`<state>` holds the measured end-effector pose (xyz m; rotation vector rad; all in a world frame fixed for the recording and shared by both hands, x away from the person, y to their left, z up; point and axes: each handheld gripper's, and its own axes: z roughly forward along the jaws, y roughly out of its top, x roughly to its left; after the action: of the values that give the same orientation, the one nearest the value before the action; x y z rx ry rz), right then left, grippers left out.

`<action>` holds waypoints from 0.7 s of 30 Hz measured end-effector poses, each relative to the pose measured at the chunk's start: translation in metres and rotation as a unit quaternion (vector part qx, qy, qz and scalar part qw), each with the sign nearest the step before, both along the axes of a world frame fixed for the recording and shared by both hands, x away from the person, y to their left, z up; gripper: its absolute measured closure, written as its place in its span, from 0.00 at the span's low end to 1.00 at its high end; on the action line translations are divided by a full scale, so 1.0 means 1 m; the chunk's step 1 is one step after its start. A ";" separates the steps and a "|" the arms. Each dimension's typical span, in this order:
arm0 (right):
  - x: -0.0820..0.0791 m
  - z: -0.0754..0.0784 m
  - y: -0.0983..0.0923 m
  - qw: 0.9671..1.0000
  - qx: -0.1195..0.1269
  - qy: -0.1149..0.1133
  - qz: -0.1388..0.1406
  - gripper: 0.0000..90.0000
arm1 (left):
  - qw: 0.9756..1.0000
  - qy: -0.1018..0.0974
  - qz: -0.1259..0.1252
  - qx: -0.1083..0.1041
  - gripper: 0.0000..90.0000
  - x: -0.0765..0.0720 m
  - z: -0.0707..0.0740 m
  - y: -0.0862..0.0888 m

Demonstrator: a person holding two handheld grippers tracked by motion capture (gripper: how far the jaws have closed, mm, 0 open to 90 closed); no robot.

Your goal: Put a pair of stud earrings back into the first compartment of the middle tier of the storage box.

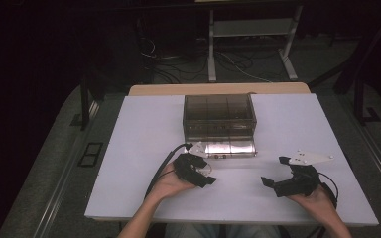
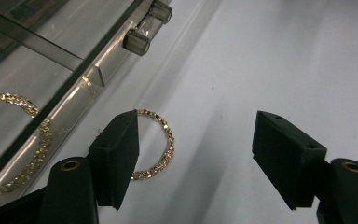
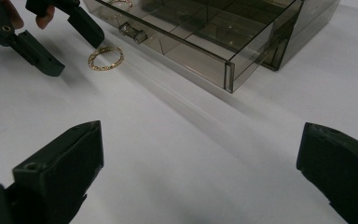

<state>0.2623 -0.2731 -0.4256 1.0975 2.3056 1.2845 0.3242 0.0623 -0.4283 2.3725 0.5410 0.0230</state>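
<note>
A gold beaded bracelet (image 2: 161, 140) lies flat on the white table (image 1: 144, 148) just in front of the pulled-out drawer (image 1: 228, 148) of a smoky clear box (image 1: 218, 116). My left gripper (image 2: 196, 130) is open over it, one jaw covering the ring's near edge and the other well to the side; no pad presses on it. A second gold bracelet (image 2: 14, 100) rests inside the drawer. From the right gripper view the bracelet (image 3: 106, 58) sits by the left gripper (image 3: 77, 56). My right gripper (image 3: 200, 140) is open and empty above bare table at the right (image 1: 274, 171).
The drawer's two round knobs (image 2: 137, 42) stick out toward me near the bracelet. The box's divided compartments (image 3: 205, 23) stand behind the drawer. Table edges run along the front and both sides, with cables and a stand's legs (image 1: 250, 49) on the floor beyond.
</note>
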 end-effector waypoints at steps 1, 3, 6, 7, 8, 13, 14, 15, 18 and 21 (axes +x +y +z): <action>0.000 0.000 0.000 1.000 -0.001 0.000 0.000 0.00 | 1.000 0.001 0.000 0.001 0.37 0.000 -0.001 0.000; 0.000 0.000 0.000 1.000 -0.001 0.001 0.001 0.00 | 1.000 0.002 0.004 0.001 0.40 0.001 -0.003 -0.001; 0.000 0.000 0.000 1.000 -0.001 0.000 0.001 0.00 | 1.000 0.000 0.005 0.004 0.45 0.002 -0.005 0.000; 0.000 0.000 0.000 1.000 -0.001 0.001 0.001 0.00 | 1.000 -0.003 0.004 0.008 0.46 0.003 -0.005 0.000; 0.000 0.000 0.000 1.000 -0.001 0.001 0.001 0.00 | 1.000 -0.004 0.004 0.010 0.47 0.003 -0.005 0.000; 0.000 0.000 0.001 1.000 -0.001 0.002 0.002 0.00 | 1.000 -0.013 0.004 0.026 0.54 0.000 -0.009 -0.003; 0.000 0.000 0.001 1.000 -0.002 0.002 0.002 0.00 | 0.999 -0.015 0.004 0.028 0.56 0.000 -0.010 -0.003; 0.000 0.000 0.001 1.000 -0.002 0.002 0.002 0.00 | 1.000 -0.014 0.004 0.026 0.58 0.001 -0.009 -0.002; 0.000 0.000 0.001 1.000 -0.001 0.002 0.003 0.00 | 1.000 -0.012 0.006 0.025 0.65 0.002 -0.009 0.000; 0.000 0.000 0.001 1.000 0.000 0.001 0.004 0.00 | 1.000 -0.012 -0.001 0.027 0.73 0.003 -0.009 0.001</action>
<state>0.2620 -0.2725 -0.4255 1.0922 2.3137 1.2873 0.3270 0.0633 -0.4372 2.4225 0.5329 0.0651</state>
